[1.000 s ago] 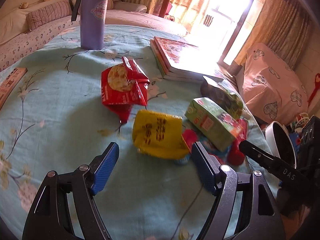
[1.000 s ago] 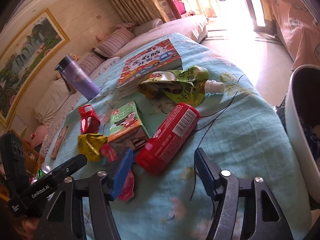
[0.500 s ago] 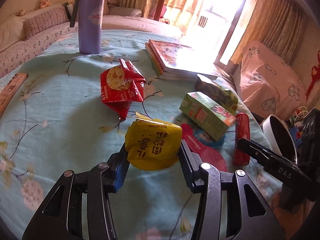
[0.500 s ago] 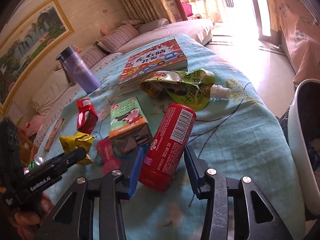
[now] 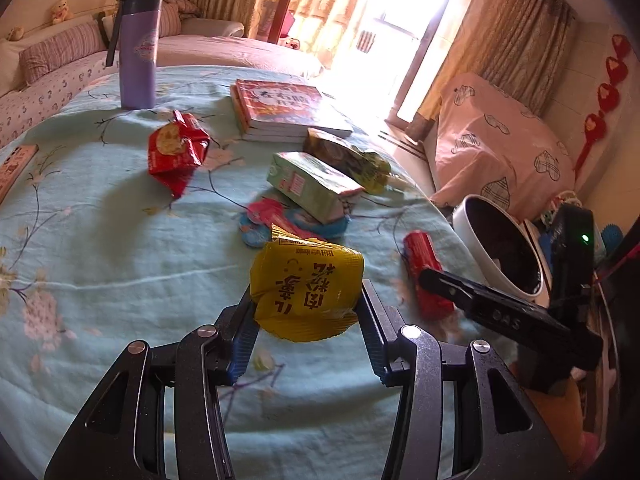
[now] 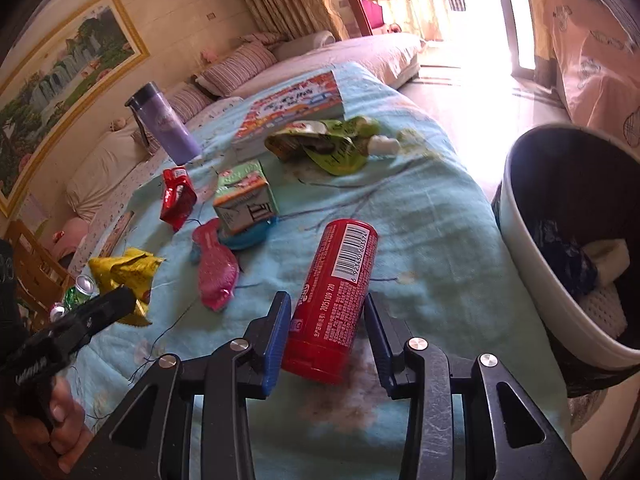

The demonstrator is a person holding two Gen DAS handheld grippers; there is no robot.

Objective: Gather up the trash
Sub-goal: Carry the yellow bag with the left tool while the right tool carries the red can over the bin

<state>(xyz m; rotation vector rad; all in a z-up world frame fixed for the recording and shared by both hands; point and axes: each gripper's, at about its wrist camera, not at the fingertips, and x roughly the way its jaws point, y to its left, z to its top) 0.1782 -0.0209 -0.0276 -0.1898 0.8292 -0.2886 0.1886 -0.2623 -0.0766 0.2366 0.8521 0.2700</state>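
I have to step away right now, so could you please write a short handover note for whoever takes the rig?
Left claw: shut on the yellow wrapper.
Right claw: shut on the red can.
White bin stands beside the bed on the right, already holding some rubbish.
Left on the bed: red snack bag, green carton, green pouch, pink wrapper.

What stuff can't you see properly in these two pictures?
- Bottom of the white bin, right wrist view: cut off by the picture's edge; its contents are in shadow.
- Blue wrapper, left wrist view: partly under the green carton and yellow packet.
- Drink cans, right wrist view: mostly behind the table edge and left gripper.
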